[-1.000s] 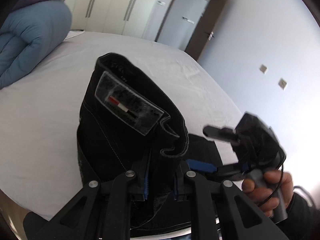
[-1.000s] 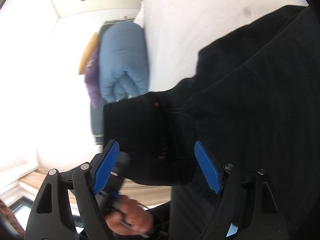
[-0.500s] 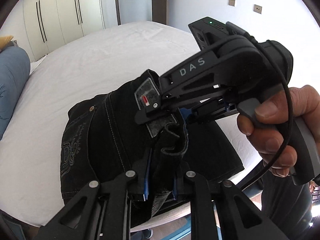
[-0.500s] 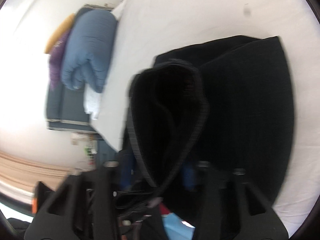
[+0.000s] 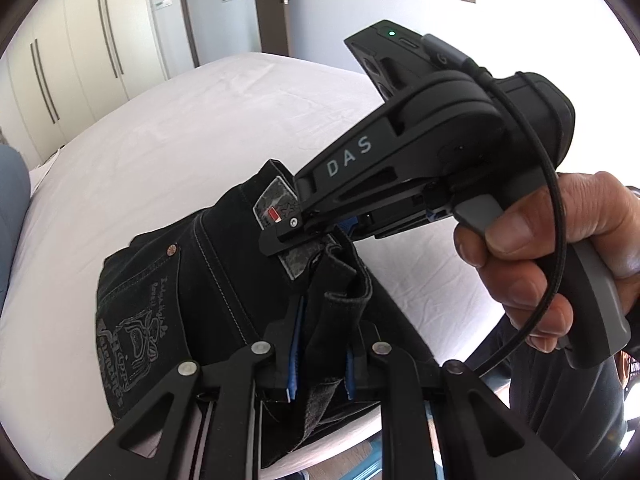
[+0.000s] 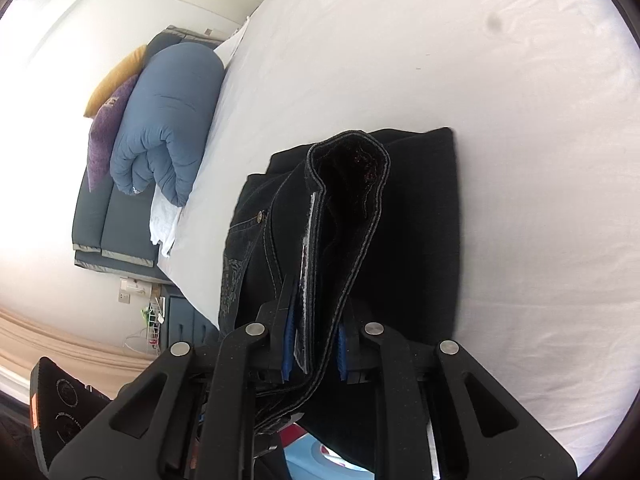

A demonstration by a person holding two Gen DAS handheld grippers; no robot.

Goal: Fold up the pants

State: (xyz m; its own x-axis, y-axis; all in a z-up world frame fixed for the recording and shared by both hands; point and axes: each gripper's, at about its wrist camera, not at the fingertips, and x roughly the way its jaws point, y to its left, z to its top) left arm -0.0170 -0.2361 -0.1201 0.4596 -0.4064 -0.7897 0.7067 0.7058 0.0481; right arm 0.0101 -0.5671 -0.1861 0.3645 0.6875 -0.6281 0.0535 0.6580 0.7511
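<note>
Pants (image 5: 224,280) lie part-folded at the bed (image 5: 200,128) edge — the left gripper (image 5: 320,364) clamps the waistband, the right gripper (image 6: 314,354) has just closed on it alongside; both should lift evenly — keeping the band taut

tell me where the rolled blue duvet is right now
In the right wrist view the blue duvet lies at the left, along the far edge of the white bed, beside the purple and yellow pillows, well away from the black pants.
</note>
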